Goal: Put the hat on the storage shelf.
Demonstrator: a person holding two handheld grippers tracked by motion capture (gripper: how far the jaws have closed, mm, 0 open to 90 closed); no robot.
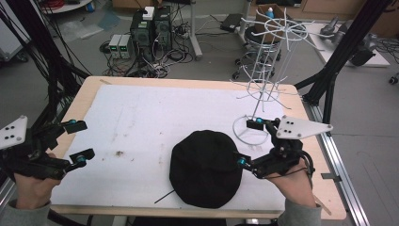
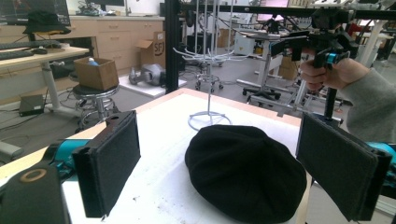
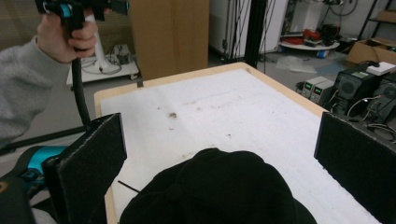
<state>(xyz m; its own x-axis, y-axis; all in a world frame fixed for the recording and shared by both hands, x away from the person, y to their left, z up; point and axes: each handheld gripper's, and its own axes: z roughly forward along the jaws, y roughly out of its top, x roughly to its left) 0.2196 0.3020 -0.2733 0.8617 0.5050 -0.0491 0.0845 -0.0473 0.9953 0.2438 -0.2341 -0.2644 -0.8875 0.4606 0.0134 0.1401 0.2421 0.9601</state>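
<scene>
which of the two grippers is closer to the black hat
The right gripper: its open jaws sit right at the edge of the black hat, beside the wire rack. The left gripper is far off at the table's left edge.

Research lab or workshop, black frame struts [image 1: 339, 49] around a foam-topped table [image 1: 141, 117], computers [image 1: 151, 26] and tangled cables [image 1: 162, 59] on the grey floor, cardboard box [image 2: 95, 73] on a stool [image 2: 95, 100], wooden cabinets [image 2: 109, 39], cluttered workbenches [image 2: 28, 56] behind
</scene>
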